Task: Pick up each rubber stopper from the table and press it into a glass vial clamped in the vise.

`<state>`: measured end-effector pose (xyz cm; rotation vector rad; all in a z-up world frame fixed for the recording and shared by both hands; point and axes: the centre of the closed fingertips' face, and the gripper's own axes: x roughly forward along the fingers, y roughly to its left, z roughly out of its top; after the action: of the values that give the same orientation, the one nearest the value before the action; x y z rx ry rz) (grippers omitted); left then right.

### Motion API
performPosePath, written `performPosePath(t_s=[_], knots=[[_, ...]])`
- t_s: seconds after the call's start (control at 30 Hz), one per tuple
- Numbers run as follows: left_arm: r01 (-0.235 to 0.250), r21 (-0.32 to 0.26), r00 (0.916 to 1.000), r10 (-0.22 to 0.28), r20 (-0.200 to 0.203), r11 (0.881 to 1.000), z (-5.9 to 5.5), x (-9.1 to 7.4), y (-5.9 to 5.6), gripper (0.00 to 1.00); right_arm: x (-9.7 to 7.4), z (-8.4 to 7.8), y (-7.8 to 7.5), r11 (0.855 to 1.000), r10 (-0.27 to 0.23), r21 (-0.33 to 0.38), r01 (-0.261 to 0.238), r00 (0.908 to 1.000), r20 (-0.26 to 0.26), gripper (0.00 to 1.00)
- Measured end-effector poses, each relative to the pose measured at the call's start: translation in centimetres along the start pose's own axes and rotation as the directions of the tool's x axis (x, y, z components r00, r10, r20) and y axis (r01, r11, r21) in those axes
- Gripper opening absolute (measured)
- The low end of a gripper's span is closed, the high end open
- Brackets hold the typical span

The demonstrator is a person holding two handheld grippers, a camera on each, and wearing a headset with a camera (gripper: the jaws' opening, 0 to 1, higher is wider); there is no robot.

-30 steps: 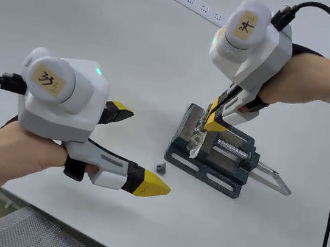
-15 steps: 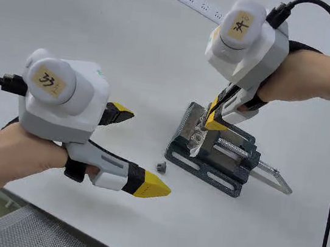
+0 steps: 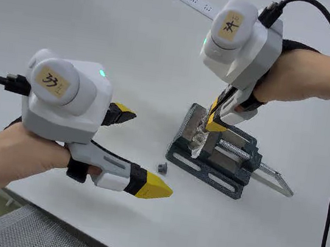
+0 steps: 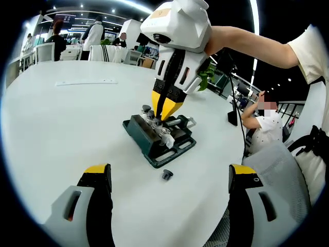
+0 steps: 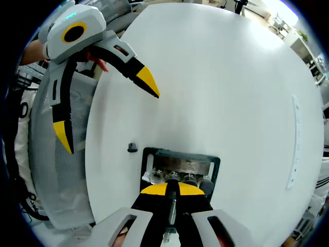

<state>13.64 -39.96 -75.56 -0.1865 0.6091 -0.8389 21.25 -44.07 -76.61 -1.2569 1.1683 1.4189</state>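
On left tongs (image 3: 147, 153), handwritten yellow label (image 3: 51, 81)

Surface (image 3: 103, 41): white, smooth, matt. Vise (image 3: 205, 166): dark painted metal with a bare steel screw. Glass vials (image 3: 197, 141): clear, glossy. Rubber stopper (image 3: 162, 167): grey, dull. Left hand-held gripper (image 3: 143, 153) and right hand-held gripper (image 3: 214, 125): smooth white plastic shells with a slight sheen, matt yellow tips. Chair (image 3: 33, 231): grey woven mesh.
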Motion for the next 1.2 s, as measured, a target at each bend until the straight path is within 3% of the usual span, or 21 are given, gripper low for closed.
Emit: performPosePath(t_s=[0.33, 0.6, 0.67, 0.8, 0.93, 1.2], knots=[[0.004, -0.001, 1.0, -0.004, 0.003, 1.0, 0.04, 0.11, -0.08, 0.94, 0.01, 0.01, -0.18, 1.0, -0.001, -0.006, 0.001, 0.9987, -0.05, 0.0], [0.003, -0.008, 1.0, -0.003, 0.004, 1.0, -0.08, 0.09, -0.14, 0.94, 0.19, 0.13, -0.29, 0.999, 0.016, 0.033, -0.015, 0.9996, -0.025, 0.0], [0.002, -0.007, 1.0, -0.002, 0.002, 1.0, -0.12, 0.06, -0.13, 0.94, 0.2, 0.19, -0.14, 1.0, 0.014, 0.009, -0.014, 0.9995, -0.027, 0.0], [-0.001, -0.013, 1.0, 0.001, 0.002, 1.0, -0.19, -0.08, -0.02, 0.94, 0.24, 0.1, -0.24, 0.999, 0.025, 0.03, -0.025, 0.9995, -0.018, 0.0], [-0.005, -0.014, 1.0, 0.005, 0.004, 1.0, -0.14, -0.08, 0.04, 0.94, 0.28, 0.04, -0.22, 1.0, 0.019, -0.007, -0.019, 0.9997, -0.018, 0.01], [-0.006, -0.017, 1.0, 0.006, 0.008, 1.0, -0.16, -0.01, 0.37, 0.94, 0.21, -0.12, -0.35, 0.998, 0.043, 0.034, -0.044, 0.9981, 0.043, 0.01]])
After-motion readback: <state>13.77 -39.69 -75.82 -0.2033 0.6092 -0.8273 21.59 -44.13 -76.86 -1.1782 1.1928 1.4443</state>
